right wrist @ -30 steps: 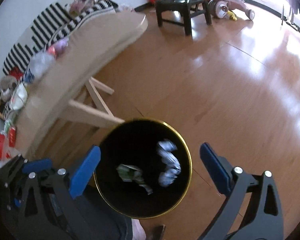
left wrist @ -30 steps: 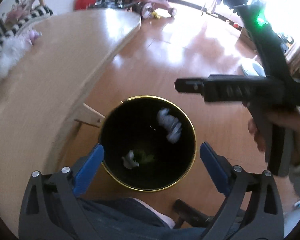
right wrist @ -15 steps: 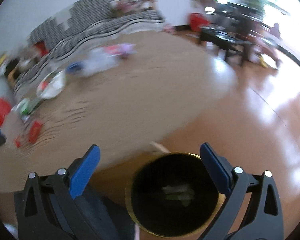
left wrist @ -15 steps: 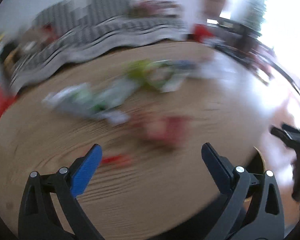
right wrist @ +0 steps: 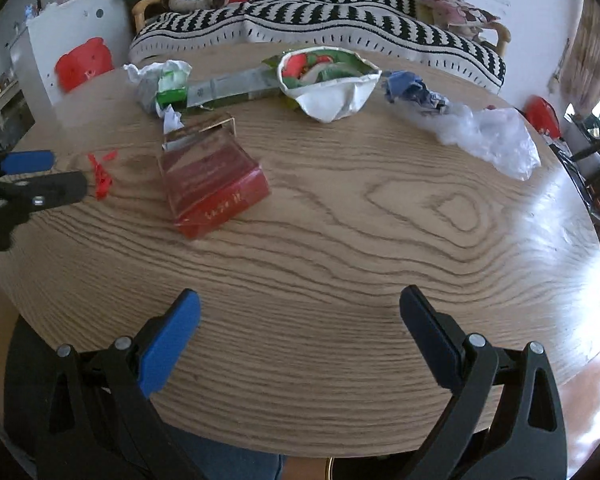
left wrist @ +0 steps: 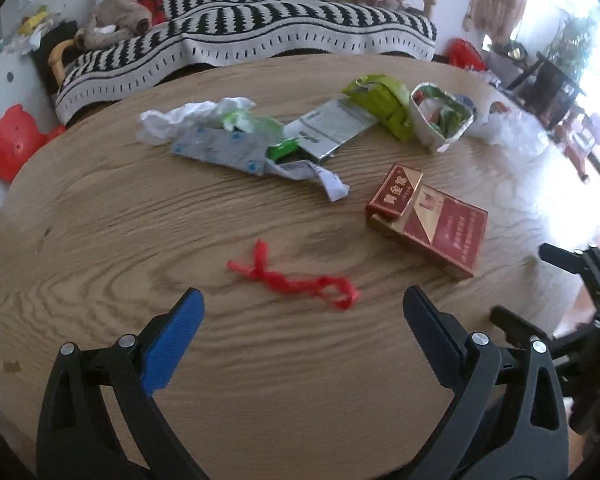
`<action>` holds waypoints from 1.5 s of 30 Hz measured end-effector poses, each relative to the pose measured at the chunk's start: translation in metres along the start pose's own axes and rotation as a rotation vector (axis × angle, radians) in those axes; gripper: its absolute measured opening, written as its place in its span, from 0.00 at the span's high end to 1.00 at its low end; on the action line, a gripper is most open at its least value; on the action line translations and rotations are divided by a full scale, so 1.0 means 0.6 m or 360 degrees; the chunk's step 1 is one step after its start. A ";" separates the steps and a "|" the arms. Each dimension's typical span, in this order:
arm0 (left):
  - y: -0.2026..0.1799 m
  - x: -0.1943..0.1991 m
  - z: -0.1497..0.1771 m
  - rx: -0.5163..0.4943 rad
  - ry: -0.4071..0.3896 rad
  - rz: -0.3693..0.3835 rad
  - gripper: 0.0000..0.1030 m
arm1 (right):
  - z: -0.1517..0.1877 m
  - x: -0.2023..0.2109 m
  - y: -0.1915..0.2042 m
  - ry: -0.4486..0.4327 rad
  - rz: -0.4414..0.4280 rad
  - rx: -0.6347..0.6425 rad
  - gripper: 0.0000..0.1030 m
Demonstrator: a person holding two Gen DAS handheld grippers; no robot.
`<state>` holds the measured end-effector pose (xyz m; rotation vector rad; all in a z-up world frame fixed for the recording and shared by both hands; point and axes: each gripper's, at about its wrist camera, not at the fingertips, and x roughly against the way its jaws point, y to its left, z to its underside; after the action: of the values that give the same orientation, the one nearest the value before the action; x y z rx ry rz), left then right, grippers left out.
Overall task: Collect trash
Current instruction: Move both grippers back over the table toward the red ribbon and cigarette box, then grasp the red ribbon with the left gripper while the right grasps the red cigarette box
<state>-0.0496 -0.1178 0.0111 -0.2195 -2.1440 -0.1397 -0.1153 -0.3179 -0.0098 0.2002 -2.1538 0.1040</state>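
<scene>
Two grippers are hovering over an oval wooden table [left wrist: 100,216], each with its blue fingers spread wide and holding nothing. The left gripper [left wrist: 302,308] is lining up on a twisted red wrapper strip [left wrist: 296,278] lying at 12 o'clock just ahead of its tips; a low approach straddling the strip's thickest twist looks wisest, since thin film could slip out. A red cigarette pack [left wrist: 430,220] is sitting at 2 o'clock, gold Chinese characters on its lid, too blurred to read surely. The right gripper [right wrist: 300,312] is facing bare wood, with clear plastic film [right wrist: 488,136] at 1 o'clock.
</scene>
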 end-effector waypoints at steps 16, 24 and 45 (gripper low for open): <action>0.065 -0.045 0.022 0.0090 0.0149 -0.0066 0.06 | -0.032 -0.030 0.031 -0.0044 -0.0111 0.0125 0.05; 0.075 -0.047 0.016 0.0109 0.0189 -0.0067 0.06 | -0.072 -0.055 0.057 -0.0055 -0.0169 0.0210 0.05; 0.063 -0.054 0.002 0.0040 0.0056 -0.0026 0.29 | -0.105 -0.077 0.074 -0.0041 -0.0213 0.0254 0.06</action>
<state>-0.0252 -0.0838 -0.0163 -0.1834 -2.1120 -0.1255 -0.0467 -0.2600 -0.0130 0.4392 -2.1516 0.1973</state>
